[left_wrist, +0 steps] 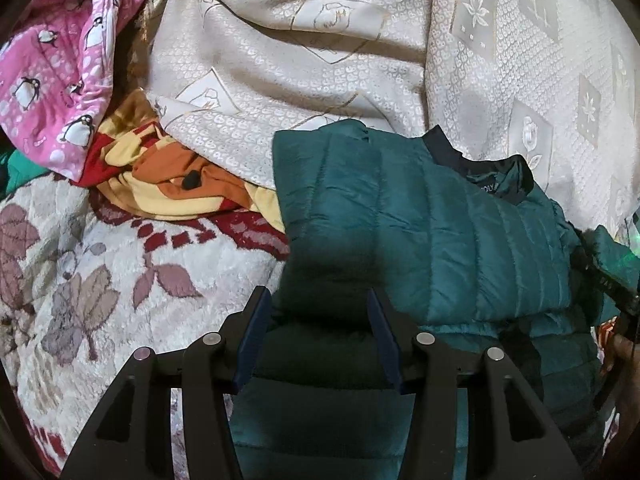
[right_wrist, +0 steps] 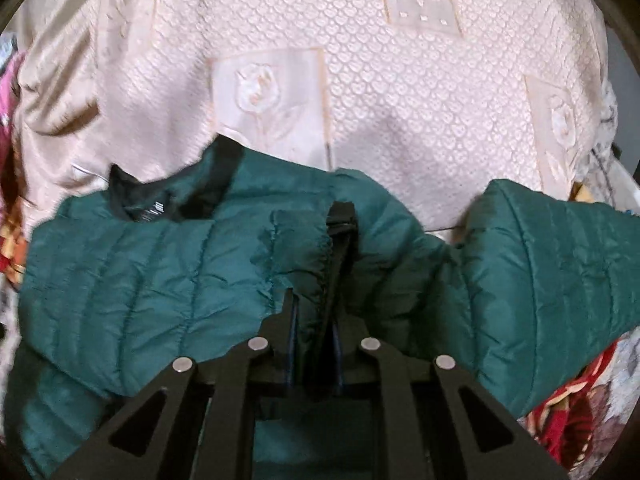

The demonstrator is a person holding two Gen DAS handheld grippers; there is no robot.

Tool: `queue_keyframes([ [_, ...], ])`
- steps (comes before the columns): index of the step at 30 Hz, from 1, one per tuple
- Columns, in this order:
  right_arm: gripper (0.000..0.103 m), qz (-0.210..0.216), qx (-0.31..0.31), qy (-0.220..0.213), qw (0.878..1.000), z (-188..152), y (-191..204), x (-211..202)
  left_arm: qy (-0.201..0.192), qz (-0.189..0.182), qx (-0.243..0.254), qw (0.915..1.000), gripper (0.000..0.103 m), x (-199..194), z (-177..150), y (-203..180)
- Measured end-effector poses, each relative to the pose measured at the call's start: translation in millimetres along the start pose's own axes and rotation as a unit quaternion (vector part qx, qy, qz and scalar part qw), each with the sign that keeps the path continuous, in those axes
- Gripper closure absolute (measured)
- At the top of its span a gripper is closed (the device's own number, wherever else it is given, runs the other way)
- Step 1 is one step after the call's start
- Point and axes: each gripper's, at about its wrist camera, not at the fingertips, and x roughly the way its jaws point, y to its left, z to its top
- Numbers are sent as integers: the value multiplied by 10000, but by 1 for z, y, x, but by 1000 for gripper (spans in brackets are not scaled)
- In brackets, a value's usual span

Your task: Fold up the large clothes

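Note:
A teal quilted puffer jacket [left_wrist: 420, 232] with a dark collar [left_wrist: 496, 176] lies folded on the bed. My left gripper [left_wrist: 318, 300] is open, its blue-padded fingers on either side of the jacket's lower part. In the right wrist view the jacket [right_wrist: 140, 280] fills the lower half, collar [right_wrist: 168, 200] at upper left and a sleeve [right_wrist: 560, 280] out to the right. My right gripper [right_wrist: 314, 308] is shut on the jacket's ruffled edge with its black zipper strip [right_wrist: 340, 236].
A cream embossed bedspread [left_wrist: 360, 60] lies behind the jacket and fills the upper right wrist view [right_wrist: 400, 100]. A pink penguin-print cloth [left_wrist: 52, 80] and an orange-yellow cloth [left_wrist: 172, 184] lie at left. A fuzzy floral blanket [left_wrist: 100, 280] covers the lower left.

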Motion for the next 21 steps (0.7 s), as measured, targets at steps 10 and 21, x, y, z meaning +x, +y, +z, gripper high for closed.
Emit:
queue_keyframes([
  [10, 30, -246, 321, -142, 9991, 1, -14, -14, -320, 74, 222, 9992, 76, -6, 16, -16],
  [21, 27, 1374, -1156, -73, 9837, 6, 111, -16, -384, 314, 304, 9983, 76, 37, 40, -30],
])
